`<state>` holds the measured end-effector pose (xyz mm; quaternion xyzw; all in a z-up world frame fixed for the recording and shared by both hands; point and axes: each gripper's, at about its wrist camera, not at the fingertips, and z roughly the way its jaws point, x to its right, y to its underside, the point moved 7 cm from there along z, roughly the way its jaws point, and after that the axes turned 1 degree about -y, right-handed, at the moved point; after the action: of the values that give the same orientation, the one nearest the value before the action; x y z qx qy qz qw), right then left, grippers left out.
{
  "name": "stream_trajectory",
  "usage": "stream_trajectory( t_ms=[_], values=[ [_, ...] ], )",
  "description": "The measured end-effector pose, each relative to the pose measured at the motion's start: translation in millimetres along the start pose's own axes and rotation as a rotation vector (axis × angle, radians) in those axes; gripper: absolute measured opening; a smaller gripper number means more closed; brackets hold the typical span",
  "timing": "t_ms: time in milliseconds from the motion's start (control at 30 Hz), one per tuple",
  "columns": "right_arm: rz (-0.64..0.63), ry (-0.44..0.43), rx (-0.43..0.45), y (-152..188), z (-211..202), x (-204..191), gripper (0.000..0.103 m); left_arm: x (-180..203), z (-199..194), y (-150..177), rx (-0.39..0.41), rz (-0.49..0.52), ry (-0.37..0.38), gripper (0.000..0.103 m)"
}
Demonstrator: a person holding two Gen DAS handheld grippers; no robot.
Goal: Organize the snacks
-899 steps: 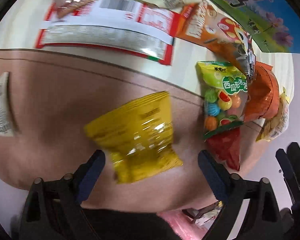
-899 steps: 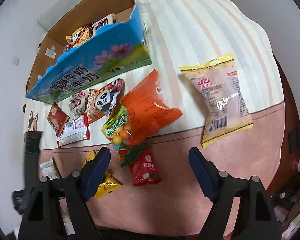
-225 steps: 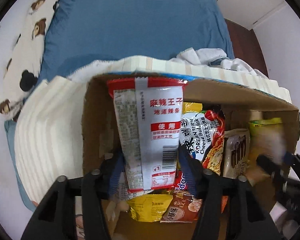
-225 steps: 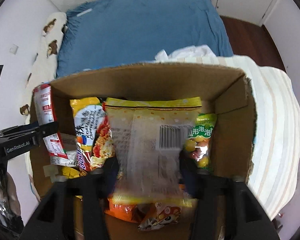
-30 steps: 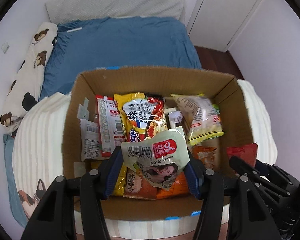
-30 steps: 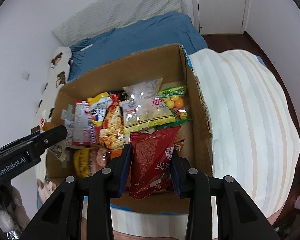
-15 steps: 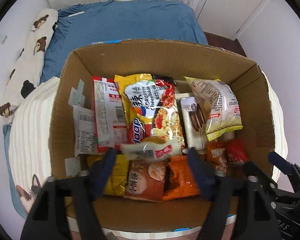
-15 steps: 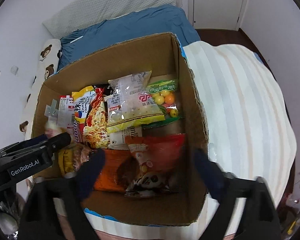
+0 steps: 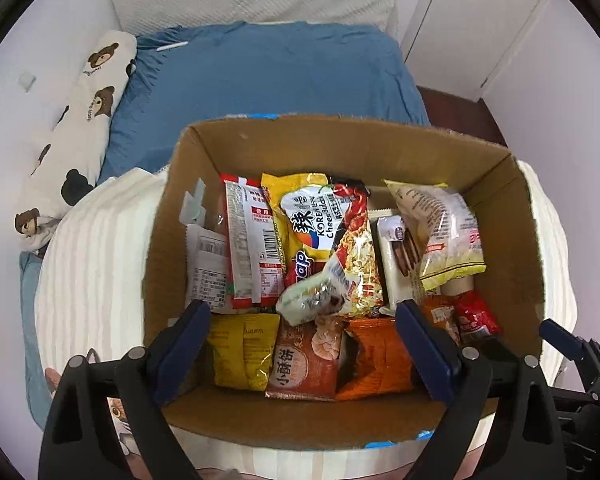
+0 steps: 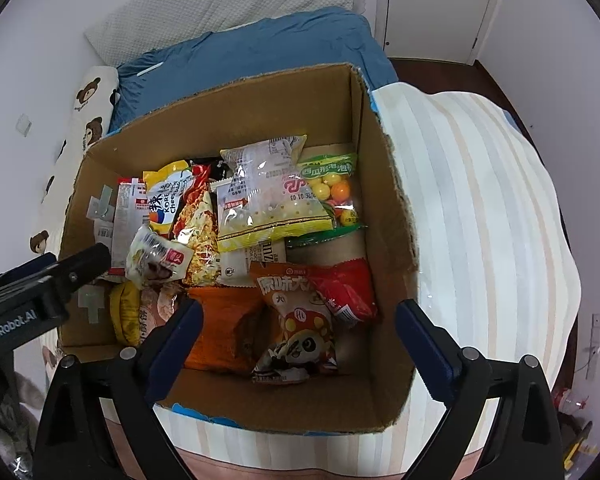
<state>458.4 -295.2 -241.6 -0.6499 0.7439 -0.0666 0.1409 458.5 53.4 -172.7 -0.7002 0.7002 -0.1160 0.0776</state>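
An open cardboard box (image 9: pixel 340 148) (image 10: pixel 236 104) holds several snack packets. A pale green packet (image 9: pixel 320 292) (image 10: pixel 158 260) lies tilted on the noodle pack (image 9: pixel 320 220) in the box. A red packet (image 10: pixel 346 284) (image 9: pixel 476 312) lies at the box's right side beside a panda packet (image 10: pixel 296 320). My left gripper (image 9: pixel 304 340) is open and empty above the box's near side. My right gripper (image 10: pixel 296 340) is open and empty above the box's near right part.
The box stands on a striped round cushion (image 10: pixel 480 200) (image 9: pixel 88 248). Behind it is a bed with a blue cover (image 9: pixel 260 76) and a bear-print pillow (image 9: pixel 72 136). The left gripper's body (image 10: pixel 32 300) shows in the right wrist view at the box's left edge.
Both grippers opened. The pale green packet dropped from the left gripper onto the noodle pack. The red packet dropped from the right gripper into the box's right side.
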Motion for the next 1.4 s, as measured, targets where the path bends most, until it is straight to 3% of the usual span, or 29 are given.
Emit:
stream_trajectory(
  t_ms=[167, 467, 533, 667, 1067, 1400],
  values=[
    [0.005, -0.008, 0.048, 7, -20, 1, 0.099, -3, -27, 8, 0.063, -0.002, -0.014, 0.095],
    [-0.014, -0.009, 0.188, 46, -81, -2, 0.101, 0, -90, 53, 0.214, 0.029, -0.037, 0.095],
    [-0.025, -0.003, 0.227, 58, -99, -5, 0.101, 1, -102, 64, 0.234, 0.042, -0.033, 0.103],
    [-0.051, -0.002, 0.294, 77, -135, -11, 0.101, 1, -135, 86, 0.309, 0.053, -0.038, 0.103],
    [-0.07, -0.012, 0.447, 135, -223, -11, 0.102, -5, -205, 148, 0.403, 0.033, -0.027, 0.103],
    [-0.046, -0.043, 0.508, 190, -277, -9, 0.102, -18, -242, 195, 0.451, -0.023, -0.051, 0.103]
  ],
)
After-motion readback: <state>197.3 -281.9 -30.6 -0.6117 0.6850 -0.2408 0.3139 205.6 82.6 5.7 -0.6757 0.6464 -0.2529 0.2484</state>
